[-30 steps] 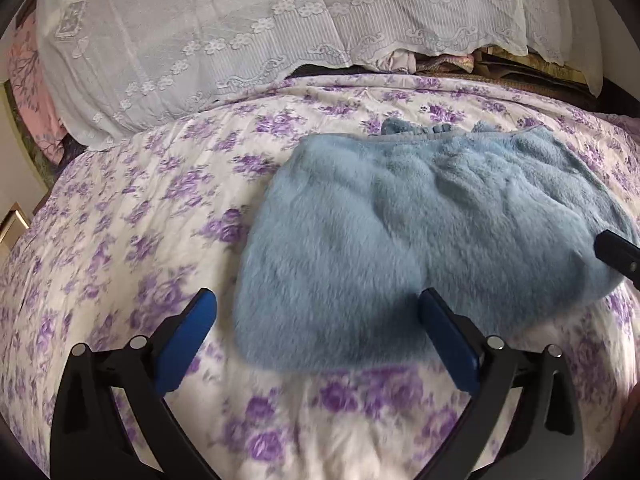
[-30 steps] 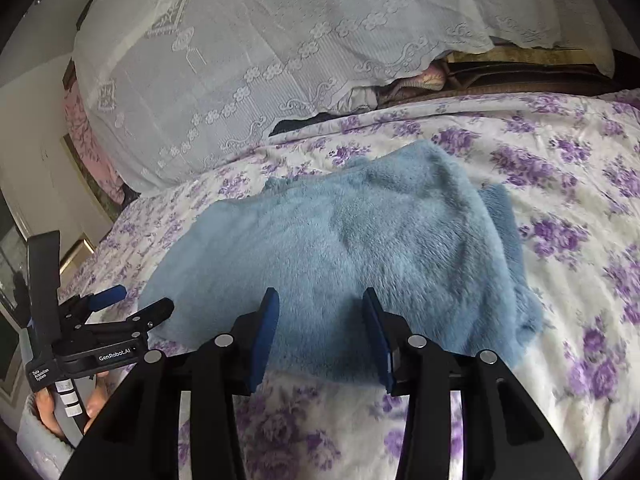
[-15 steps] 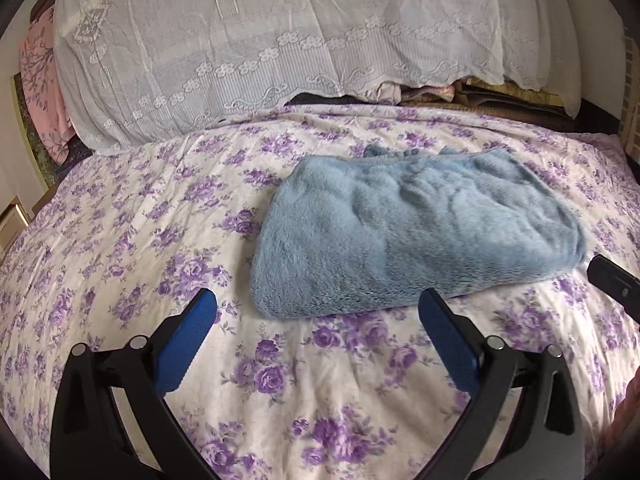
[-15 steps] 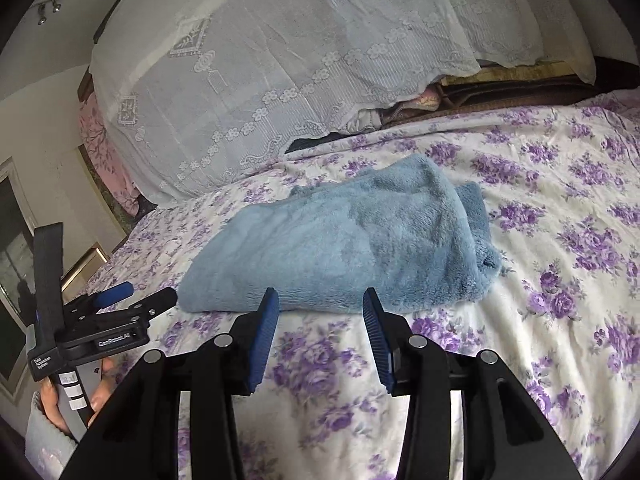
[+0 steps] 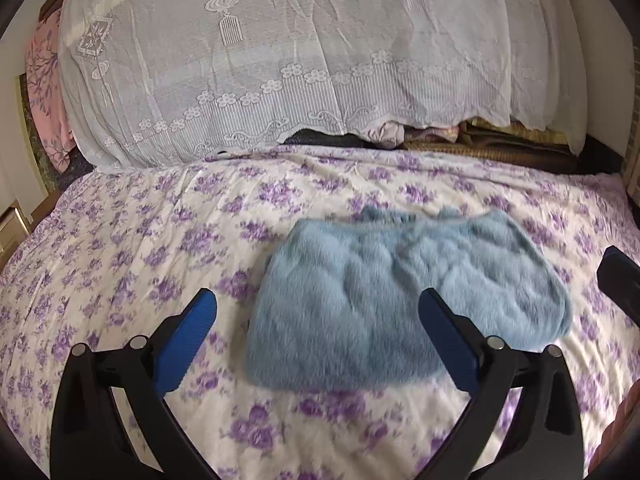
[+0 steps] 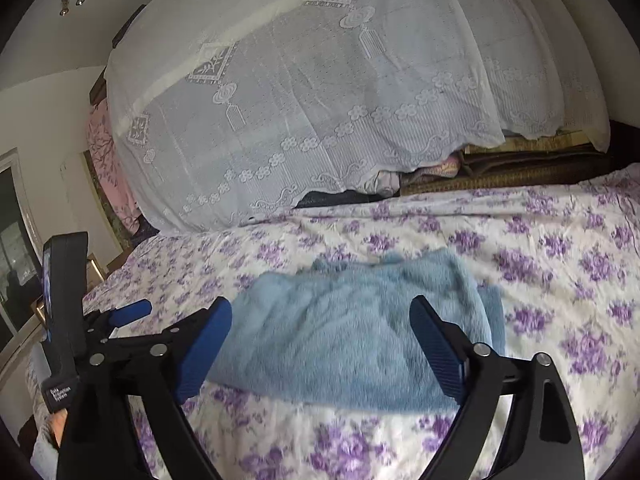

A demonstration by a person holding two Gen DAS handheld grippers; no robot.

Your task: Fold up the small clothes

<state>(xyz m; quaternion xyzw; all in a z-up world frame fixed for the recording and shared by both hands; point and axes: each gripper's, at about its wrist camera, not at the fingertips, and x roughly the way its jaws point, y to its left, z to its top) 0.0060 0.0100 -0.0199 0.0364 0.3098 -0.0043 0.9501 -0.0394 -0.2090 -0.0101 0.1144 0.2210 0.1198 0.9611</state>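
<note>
1. A folded light-blue fleece garment (image 5: 400, 308) lies flat on the bedspread (image 5: 140, 240), a white cover printed with purple flowers. It sits toward the right of the bed's middle in the left wrist view.
2. In the right wrist view the same garment (image 6: 352, 332) shows as a soft, thick bundle, with a folded edge stacked along its right side.
3. The left gripper (image 5: 318, 312) hangs above the bed with its blue-padded jaws spread wide. Nothing is between the pads; the garment lies beyond and below them, untouched.
4. The right gripper (image 6: 320, 328) is also raised over the bed, and its jaws are opening, already standing far apart. No cloth is caught between them; the garment rests on the bedspread under and past the pads.
5. At the left edge of the right wrist view the left gripper (image 6: 132, 316) appears from the side, with its black handle held in a person's hand (image 6: 58, 428).
6. Behind the bed a white lace cloth (image 5: 300, 60) drapes over a tall pile, and folded brown and pink textiles (image 5: 460, 140) peek out beneath its lower right hem.
7. A pink flowered fabric (image 5: 44, 92) hangs at the far left.
</note>
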